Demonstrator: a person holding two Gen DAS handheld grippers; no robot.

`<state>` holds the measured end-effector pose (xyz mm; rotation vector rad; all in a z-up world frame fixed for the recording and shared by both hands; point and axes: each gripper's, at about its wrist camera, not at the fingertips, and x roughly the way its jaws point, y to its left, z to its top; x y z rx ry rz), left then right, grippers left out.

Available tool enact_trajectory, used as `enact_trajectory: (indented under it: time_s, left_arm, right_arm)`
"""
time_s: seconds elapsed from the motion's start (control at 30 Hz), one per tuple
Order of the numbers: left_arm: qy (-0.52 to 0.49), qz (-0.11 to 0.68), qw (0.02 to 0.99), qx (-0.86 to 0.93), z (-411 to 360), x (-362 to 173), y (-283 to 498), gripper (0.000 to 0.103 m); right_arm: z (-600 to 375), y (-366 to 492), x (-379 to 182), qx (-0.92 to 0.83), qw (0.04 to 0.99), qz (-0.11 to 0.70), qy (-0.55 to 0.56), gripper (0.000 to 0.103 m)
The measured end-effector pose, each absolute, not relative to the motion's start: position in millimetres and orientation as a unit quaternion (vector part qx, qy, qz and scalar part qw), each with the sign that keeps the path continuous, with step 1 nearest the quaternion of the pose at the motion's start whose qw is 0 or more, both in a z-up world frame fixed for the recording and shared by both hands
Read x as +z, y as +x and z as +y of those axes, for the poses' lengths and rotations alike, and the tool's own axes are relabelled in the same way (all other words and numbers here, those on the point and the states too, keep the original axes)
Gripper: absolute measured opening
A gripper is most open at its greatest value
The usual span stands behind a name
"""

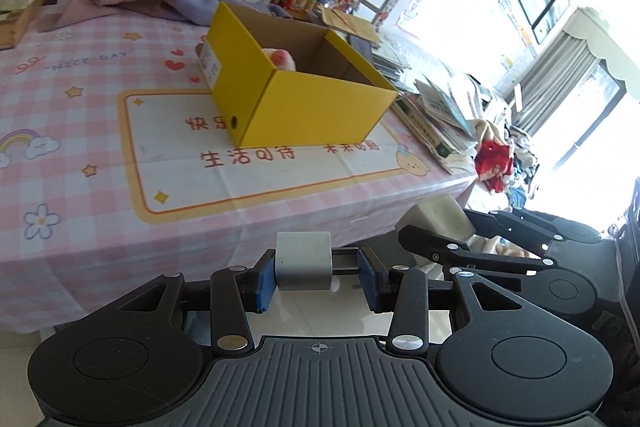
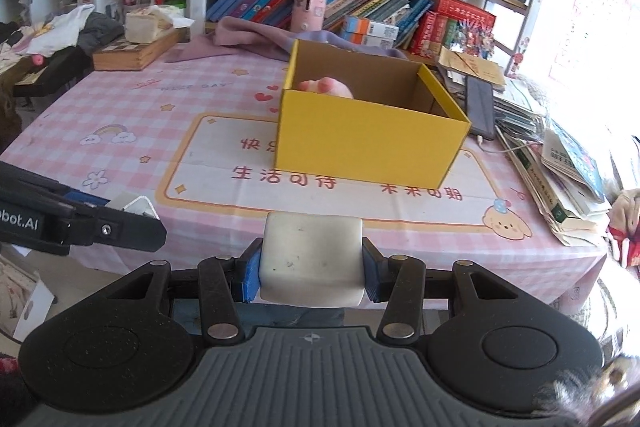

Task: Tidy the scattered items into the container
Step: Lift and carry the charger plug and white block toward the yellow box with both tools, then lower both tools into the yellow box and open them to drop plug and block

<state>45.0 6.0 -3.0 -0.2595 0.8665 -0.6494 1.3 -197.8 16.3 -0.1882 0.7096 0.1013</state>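
Observation:
A yellow cardboard box (image 1: 320,107) stands open on the pink checked tablecloth, also in the right wrist view (image 2: 372,147). A pink plush item (image 2: 328,87) lies inside it (image 1: 280,61). My left gripper (image 1: 316,281) is shut on a small grey block (image 1: 304,261), held off the table's near edge. My right gripper (image 2: 312,273) is shut on a cream white cube (image 2: 312,259), near the table's front edge. The right gripper and its cube show in the left wrist view (image 1: 440,219). The left gripper shows in the right wrist view (image 2: 100,223).
A stack of books and papers (image 2: 560,179) lies at the table's right edge. A dark phone (image 2: 480,107) lies beside the box. A purple cloth (image 2: 272,37), a pink tube (image 2: 310,5) and a wooden box (image 2: 136,53) sit at the back before the bookshelves.

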Motion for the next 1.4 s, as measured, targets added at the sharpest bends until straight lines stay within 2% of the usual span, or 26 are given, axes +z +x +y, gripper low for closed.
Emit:
enact_trajectory:
  time_s: [0.47, 0.67, 1.1, 1.4]
  left_arm:
    - [-0.088, 0.420, 0.823, -0.372, -50.8, -6.7, 70.9, 0.041]
    - [-0.054, 0.389, 0.840, -0.375, -64.9, 5.9, 85.3, 0.041]
    - [-0.036, 0.305, 0.901, -0.308, -86.8, 49.5, 179.9, 0.041]
    - [-0.041, 0.316, 0.915, -0.246, -121.4, 50.3, 259.4, 0.041]
  right_arm:
    - [-242.5, 4.8, 13.2, -0.015, 0.931, 0.358, -0.066, 0.045]
    - [-262.8, 30.2, 12.4, -0.026, 0.936, 0.350, -0.037, 0.045]
    - [-290.7, 154.5, 45.6, 0.045, 0.954, 0.289, -0.062, 0.045]
    - [-317.2, 259.2, 42.5, 0.111, 0.948, 0.282, -0.093, 0.045]
